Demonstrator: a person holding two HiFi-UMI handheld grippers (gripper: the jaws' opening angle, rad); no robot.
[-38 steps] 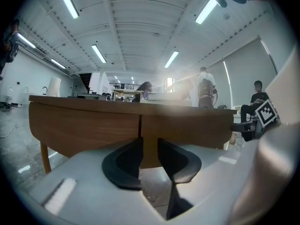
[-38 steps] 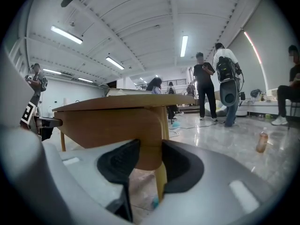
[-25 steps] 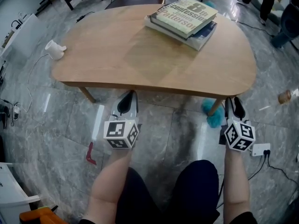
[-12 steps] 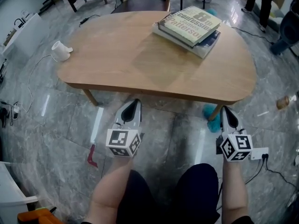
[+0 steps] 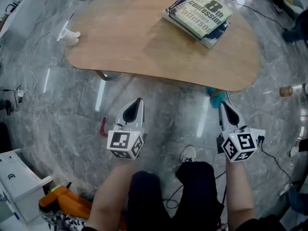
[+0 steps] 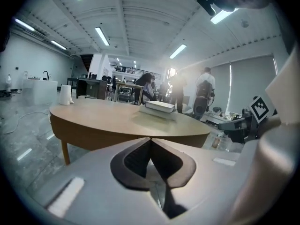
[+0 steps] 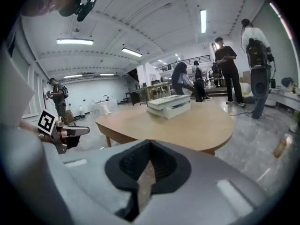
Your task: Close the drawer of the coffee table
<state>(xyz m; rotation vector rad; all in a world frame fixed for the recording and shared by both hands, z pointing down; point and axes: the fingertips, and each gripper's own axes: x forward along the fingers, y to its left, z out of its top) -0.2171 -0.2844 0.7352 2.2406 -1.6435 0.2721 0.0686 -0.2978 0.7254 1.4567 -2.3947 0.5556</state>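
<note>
Under coffee table [image 5: 134, 37] top, drawer hidden; left gripper [image 5: 137, 103], right gripper [image 5: 224, 106] jaws pressed together, empty.

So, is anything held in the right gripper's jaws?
No, the right gripper has its jaws shut together with nothing between them.

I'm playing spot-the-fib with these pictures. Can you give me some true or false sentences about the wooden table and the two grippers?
1. A stack of books lies on the light wooden oval table. True.
2. The left gripper grips a book. False: its jaws are shut on nothing.
3. The right gripper has its jaws shut and empty. True.
4. Both grippers rest on the tabletop. False: they hang over the grey marble floor, short of the table.
</note>
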